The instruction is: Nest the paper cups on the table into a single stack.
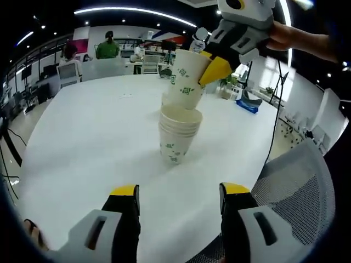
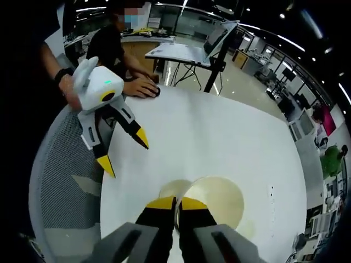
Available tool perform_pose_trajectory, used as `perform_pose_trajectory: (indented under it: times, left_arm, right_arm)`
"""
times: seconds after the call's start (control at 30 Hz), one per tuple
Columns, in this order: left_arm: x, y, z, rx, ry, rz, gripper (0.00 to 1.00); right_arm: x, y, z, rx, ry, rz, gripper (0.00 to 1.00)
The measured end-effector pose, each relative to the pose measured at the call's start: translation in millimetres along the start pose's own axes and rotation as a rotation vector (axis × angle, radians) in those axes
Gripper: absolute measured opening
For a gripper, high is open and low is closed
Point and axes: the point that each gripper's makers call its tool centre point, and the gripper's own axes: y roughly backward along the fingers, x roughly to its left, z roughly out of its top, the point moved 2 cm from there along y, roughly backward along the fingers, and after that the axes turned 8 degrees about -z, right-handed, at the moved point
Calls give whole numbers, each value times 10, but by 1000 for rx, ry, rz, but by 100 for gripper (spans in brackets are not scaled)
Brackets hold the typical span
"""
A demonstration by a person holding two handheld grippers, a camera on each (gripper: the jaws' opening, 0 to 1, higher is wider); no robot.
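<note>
the left gripper (image 1: 178, 203) points forward over the table edge, its two yellow-tipped jaws spread wide with nothing between them. in the right gripper view it hangs past the table's near edge, gripped by a hand (image 2: 70, 90) at the rear housing, jaws parted. the right gripper (image 2: 176, 205) has its jaws drawn close, pinching the rim of a paper cup (image 1: 187, 81). in the left gripper view a hand (image 1: 285, 35) carries it tilted above mid-table.

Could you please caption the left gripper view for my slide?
Right tongs lower a tilted paper cup onto the stack on the white table.
</note>
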Motion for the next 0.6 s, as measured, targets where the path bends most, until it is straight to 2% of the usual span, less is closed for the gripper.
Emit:
perform_pose_trajectory:
  times: [0.17, 0.6]
  left_arm:
    - [-12, 8, 4, -1, 2, 1, 57]
    - [-22, 4, 0, 0, 5, 0, 57]
  right_arm:
    - [107, -33, 8, 7, 11, 13, 0]
    - [206, -173, -45, 32, 18, 38, 0]
